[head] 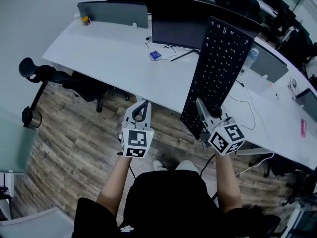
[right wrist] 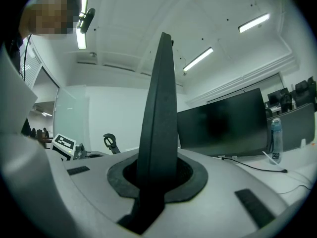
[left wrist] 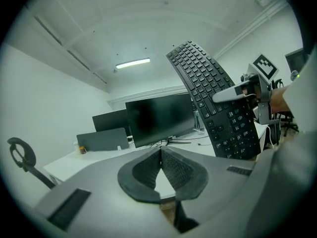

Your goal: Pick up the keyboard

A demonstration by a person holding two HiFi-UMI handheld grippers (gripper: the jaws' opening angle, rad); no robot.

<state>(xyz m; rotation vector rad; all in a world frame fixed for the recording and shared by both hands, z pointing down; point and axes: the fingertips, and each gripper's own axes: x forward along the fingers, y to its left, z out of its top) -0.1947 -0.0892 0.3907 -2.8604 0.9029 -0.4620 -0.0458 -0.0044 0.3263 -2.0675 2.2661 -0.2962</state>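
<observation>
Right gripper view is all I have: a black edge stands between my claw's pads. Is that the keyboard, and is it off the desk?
Observer: Yes. The head view shows the right claw gripping the keyboard at its near short end, clear of the desk.
Operator: Which way do the keys face?
Observer: Toward the head camera. The board stands steeply tilted, far end up.
Operator: Is the other one helping?
Observer: No. The left claw is shut on nothing, apart from the keyboard.
</observation>
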